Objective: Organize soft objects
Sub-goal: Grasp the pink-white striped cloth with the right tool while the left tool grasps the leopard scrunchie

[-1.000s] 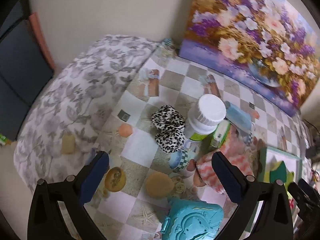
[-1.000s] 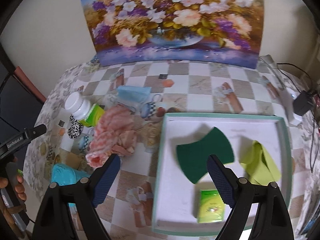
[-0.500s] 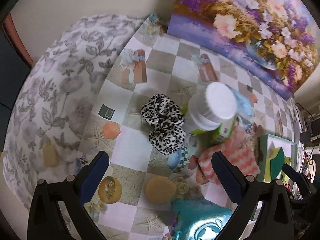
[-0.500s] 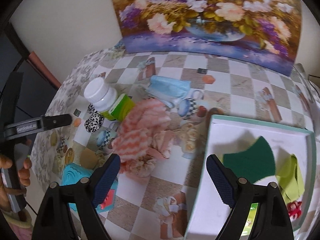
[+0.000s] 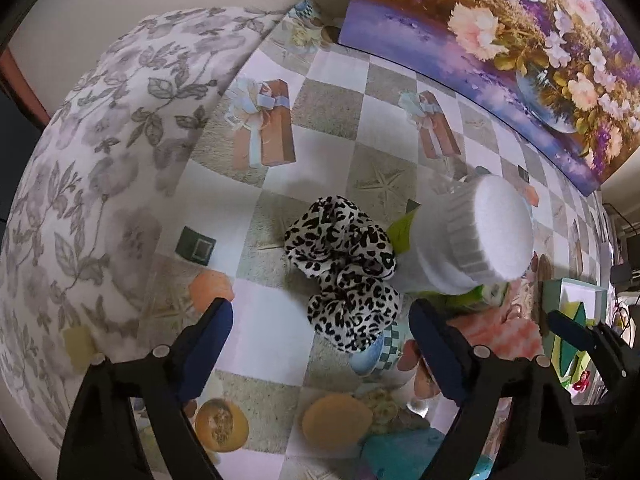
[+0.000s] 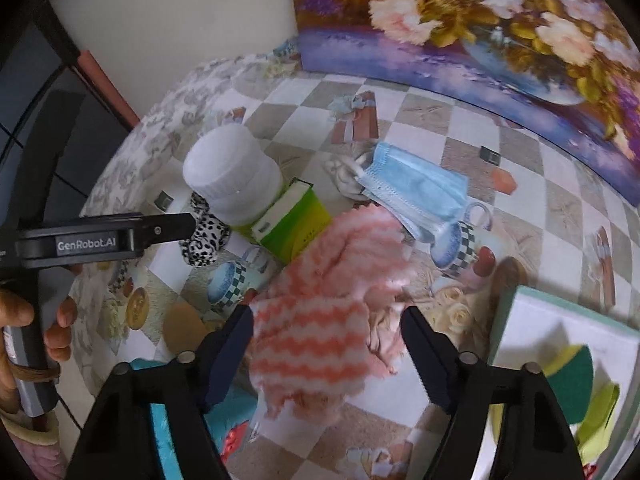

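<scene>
A leopard-print scrunchie (image 5: 344,268) lies on the checked tablecloth beside a white-capped bottle (image 5: 476,236). My left gripper (image 5: 320,344) is open just above and in front of it, its jaws on either side. A pink-and-white fluffy cloth (image 6: 328,312) lies bunched on the table; my right gripper (image 6: 328,356) is open over its near part. A blue face mask (image 6: 416,188) lies behind the cloth. The teal-rimmed tray (image 6: 508,312) at right holds a dark green sponge (image 6: 572,376) and a yellow-green cloth (image 6: 600,420).
A green box (image 6: 296,220) leans by the bottle. A teal plastic case (image 6: 168,432) sits at the near left edge. A flower painting (image 6: 480,20) stands against the back wall. The left gripper (image 6: 100,240) shows in the right wrist view.
Both grippers have moved closer: the left one down toward the scrunchie, the right one left from the tray to over the pink cloth. Both stay open.
</scene>
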Action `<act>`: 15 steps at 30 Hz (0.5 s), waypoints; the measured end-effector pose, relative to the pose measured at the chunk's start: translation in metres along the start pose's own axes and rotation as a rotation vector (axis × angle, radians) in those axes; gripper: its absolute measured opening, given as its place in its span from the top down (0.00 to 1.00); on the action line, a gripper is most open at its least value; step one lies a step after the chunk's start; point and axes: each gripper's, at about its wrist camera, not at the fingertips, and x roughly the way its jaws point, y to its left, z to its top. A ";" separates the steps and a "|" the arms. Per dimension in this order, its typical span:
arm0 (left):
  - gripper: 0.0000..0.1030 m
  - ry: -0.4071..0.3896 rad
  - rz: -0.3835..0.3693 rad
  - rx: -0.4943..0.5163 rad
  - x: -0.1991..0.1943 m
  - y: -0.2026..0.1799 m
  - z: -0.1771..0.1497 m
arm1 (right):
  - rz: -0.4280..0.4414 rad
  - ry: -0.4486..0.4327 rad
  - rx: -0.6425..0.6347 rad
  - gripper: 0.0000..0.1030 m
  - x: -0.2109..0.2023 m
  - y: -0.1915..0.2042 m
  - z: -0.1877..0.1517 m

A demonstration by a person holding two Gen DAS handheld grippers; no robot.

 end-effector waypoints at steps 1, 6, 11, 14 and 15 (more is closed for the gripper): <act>0.13 0.002 -0.002 0.005 0.002 -0.001 0.001 | -0.009 0.014 -0.014 0.28 0.004 0.002 0.003; 0.25 0.021 0.005 0.037 0.013 -0.009 0.005 | -0.030 0.059 -0.049 0.41 0.018 0.003 0.011; 0.36 0.043 0.010 0.049 0.024 -0.015 0.007 | -0.045 0.100 -0.069 0.56 0.031 0.003 0.014; 0.51 0.057 -0.004 0.043 0.030 -0.016 0.008 | -0.043 0.115 -0.079 0.65 0.037 0.004 0.014; 0.54 0.063 -0.004 0.042 0.032 -0.017 0.008 | -0.040 0.116 -0.082 0.68 0.038 0.004 0.014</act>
